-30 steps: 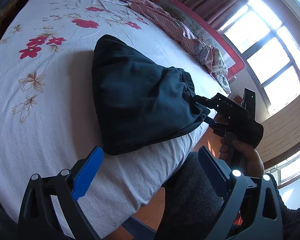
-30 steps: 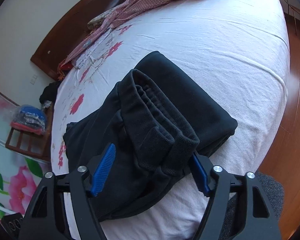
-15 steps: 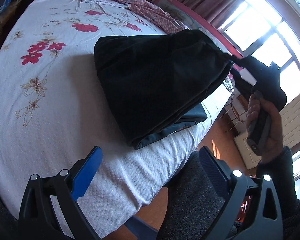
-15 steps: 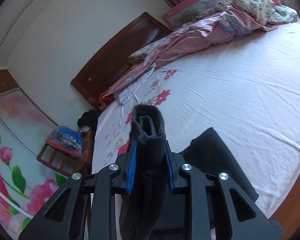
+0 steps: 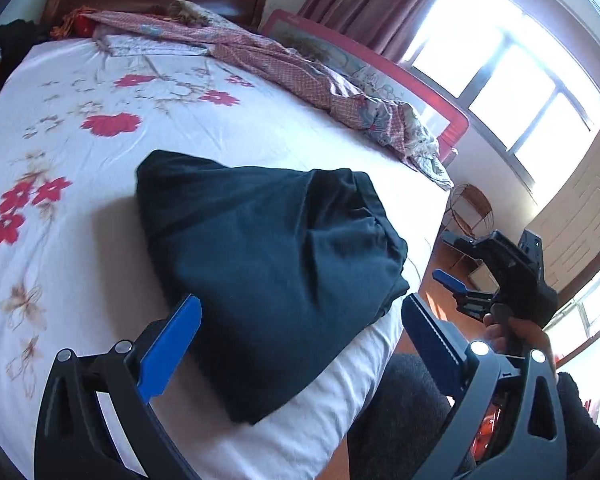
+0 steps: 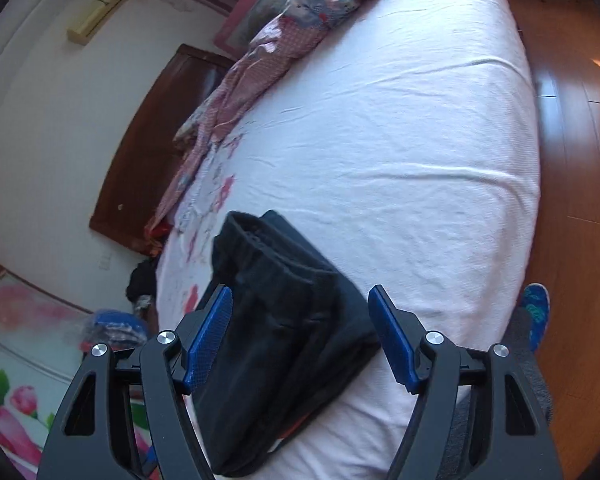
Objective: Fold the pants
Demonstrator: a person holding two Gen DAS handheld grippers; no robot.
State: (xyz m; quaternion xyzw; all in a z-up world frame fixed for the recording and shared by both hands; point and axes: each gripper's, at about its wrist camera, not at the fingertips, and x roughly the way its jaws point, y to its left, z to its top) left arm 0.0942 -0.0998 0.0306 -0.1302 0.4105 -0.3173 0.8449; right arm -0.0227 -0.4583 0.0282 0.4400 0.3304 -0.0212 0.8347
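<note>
The dark navy pants (image 5: 276, 264) lie folded in a thick bundle on the white flowered bed sheet (image 5: 80, 208), near the bed's front edge. The elastic waistband (image 6: 260, 248) lies on top at the bundle's far end in the right wrist view. My left gripper (image 5: 296, 344) is open and empty, just in front of the bundle's near corner. My right gripper (image 6: 300, 332) is open and empty, its blue pads either side of the bundle (image 6: 284, 344) and apart from it. It also shows in the left wrist view (image 5: 448, 260), off the bed's edge.
A crumpled pink patterned quilt (image 5: 284, 64) lies along the far side of the bed. A dark wooden headboard (image 6: 160, 136) stands against the wall. Wooden floor (image 6: 572, 184) runs beside the bed. A wire basket (image 5: 470, 210) stands by the window.
My right gripper held the waistband end up half a second ago. It has since let go and drawn back open. The pants have dropped flat onto the bundle. My left gripper stayed open.
</note>
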